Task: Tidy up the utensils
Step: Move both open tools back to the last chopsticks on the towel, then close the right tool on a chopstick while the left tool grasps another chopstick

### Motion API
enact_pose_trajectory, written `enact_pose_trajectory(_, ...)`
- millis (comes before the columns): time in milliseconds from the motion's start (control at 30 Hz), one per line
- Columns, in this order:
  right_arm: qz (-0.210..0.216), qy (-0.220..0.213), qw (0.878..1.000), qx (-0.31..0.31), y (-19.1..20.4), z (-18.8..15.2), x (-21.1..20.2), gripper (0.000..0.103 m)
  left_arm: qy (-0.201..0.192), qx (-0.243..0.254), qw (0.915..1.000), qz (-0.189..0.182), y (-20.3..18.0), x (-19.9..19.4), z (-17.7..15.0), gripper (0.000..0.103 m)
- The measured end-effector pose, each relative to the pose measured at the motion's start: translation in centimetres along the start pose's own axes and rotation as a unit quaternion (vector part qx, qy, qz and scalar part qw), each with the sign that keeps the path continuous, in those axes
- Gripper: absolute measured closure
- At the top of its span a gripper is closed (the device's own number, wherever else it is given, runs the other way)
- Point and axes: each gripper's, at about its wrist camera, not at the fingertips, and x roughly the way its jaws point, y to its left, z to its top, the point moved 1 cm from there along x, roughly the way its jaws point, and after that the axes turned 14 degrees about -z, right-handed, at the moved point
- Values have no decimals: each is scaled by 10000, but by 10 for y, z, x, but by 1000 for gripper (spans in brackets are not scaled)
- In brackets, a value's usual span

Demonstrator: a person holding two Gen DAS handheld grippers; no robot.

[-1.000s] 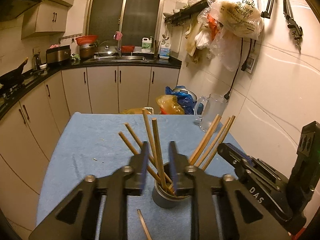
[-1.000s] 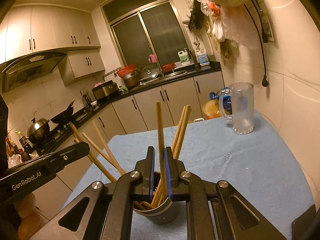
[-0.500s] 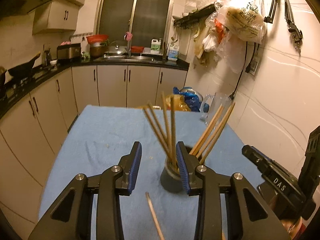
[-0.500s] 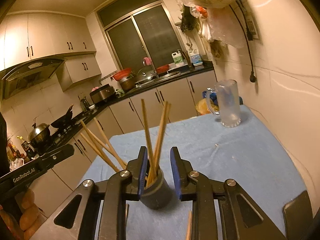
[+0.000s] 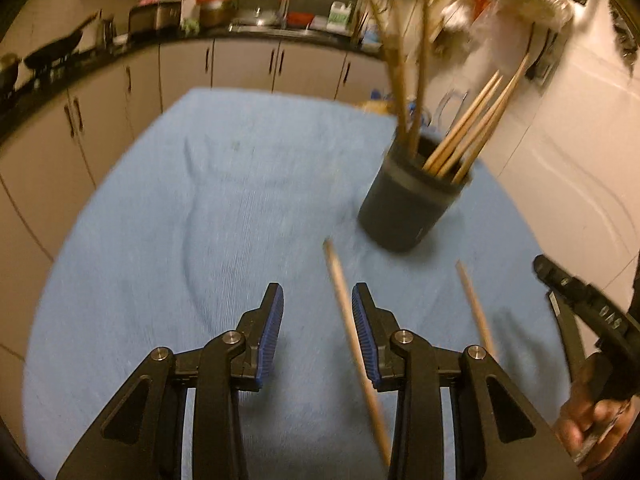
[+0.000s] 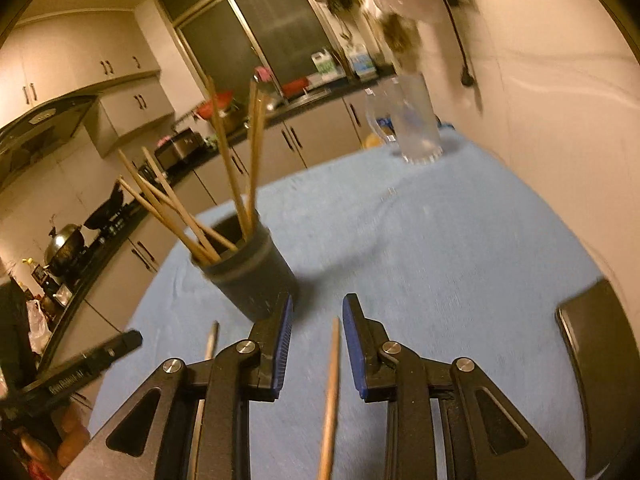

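Where towelling spreads, round wooden chopsticks [image 5: 352, 332], cylindrical holder [image 5: 408, 204]

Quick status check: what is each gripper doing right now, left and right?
Left gripper: open, jaws just widened, holding nothing; a loose chopstick lies on the cloth between its fingers.
Right gripper: open, jaws just widened, empty; another chopstick lies between its fingers.

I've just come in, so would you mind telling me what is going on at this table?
A person holds a gripper in each hand and is gathering wooden chopsticks into a dark cup on a blue cloth. Several chopsticks already stand in the cup. Two more lie loose on the cloth in front of it. The left gripper is over one loose chopstick, which lies between its open jaws, and the right gripper is over the other chopstick the same way. Neither is gripped yet; both sets of jaws have just been opening.
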Motion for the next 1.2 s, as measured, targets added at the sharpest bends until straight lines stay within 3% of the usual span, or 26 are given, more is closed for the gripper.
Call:
enact_pose_trajectory(267,-90,493,9987,-114,2,-27,19,75,163,8,9998,151,12,12,-23,69)
enact_pose_trajectory(567,-429,1126,9909,-599,13,-39,48,75,171,46,9998,130,7,12,-18,69)
enact_pose_trajectory(900,-684,1169,9854,-1033,29,-37,55,75,214,78,9996,172,3,14,-18,68)
enact_pose_trajectory(1100,-641,1171,9823,-1314,42,-41,55,94,256,112,9994,201,1,17,-19,68)
enact_pose_trajectory(1200,-510,1188,9821,-1372,46,-44,54,95,286,119,9993,213,0,18,-19,68)
